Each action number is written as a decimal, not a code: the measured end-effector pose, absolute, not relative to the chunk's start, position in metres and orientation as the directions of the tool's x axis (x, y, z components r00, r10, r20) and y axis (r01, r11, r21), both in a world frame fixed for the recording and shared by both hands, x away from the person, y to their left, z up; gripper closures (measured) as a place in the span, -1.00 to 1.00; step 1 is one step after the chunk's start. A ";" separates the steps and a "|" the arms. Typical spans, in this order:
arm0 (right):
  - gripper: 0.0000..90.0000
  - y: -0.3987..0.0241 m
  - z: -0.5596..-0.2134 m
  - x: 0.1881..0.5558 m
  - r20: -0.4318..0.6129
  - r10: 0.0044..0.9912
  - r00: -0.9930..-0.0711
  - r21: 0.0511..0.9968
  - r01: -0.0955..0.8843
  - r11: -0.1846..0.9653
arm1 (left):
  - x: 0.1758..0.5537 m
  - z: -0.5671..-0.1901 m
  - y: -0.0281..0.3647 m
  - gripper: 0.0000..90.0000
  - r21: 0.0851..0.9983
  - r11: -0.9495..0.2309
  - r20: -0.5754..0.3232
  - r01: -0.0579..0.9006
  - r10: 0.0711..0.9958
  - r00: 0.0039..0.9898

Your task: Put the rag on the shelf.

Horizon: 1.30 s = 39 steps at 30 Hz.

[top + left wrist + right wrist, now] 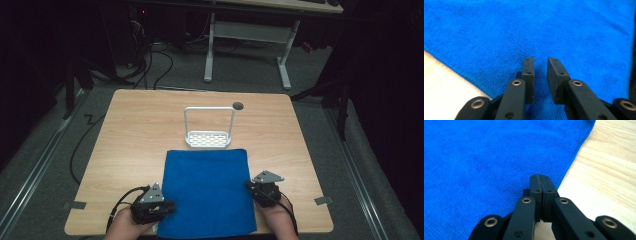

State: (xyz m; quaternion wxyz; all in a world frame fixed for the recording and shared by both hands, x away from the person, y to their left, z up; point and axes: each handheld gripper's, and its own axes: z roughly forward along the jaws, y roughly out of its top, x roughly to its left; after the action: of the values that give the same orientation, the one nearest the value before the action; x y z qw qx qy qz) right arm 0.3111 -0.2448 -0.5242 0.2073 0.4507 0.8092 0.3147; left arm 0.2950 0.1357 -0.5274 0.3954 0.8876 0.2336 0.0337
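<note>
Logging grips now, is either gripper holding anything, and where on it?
Left gripper: open over the blue towel, holding nothing. Right gripper: shut at the towel's edge; pinching it cannot be told.

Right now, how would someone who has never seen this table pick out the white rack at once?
Start at the wooden table and find the blue towel spread on its near half. Just beyond the towel's far edge stands the white rack: a slotted base with a tall hoop handle. The only other thing near it is a small dark disc, flat and round.

High overhead, gripper views close, sharing towel [206,192]
</note>
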 end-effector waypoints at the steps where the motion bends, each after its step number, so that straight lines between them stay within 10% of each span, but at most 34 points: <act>1: 1.00 -0.245 -0.524 0.313 -0.058 0.858 -0.510 0.697 0.595 0.401 | 0.293 -0.527 0.136 0.66 0.718 -0.580 -0.118 0.385 0.443 0.889; 17: 0.58 -0.239 -0.516 0.319 -0.028 0.861 -0.509 0.767 0.541 0.345 | 0.326 -0.527 0.185 0.17 0.805 -0.278 -0.174 0.524 0.733 0.658; 39: 0.36 -0.243 -0.519 0.319 0.011 0.860 -0.510 0.789 0.532 0.306 | 0.429 -0.533 0.139 0.15 0.782 -0.274 -0.119 0.559 0.816 0.566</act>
State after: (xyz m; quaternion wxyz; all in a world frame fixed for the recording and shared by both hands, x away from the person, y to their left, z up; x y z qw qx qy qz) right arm 0.3190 -0.2428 -0.5185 0.2133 0.4467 0.7793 0.3841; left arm 0.4293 0.1389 -0.5330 0.4124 0.7828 0.4393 0.1557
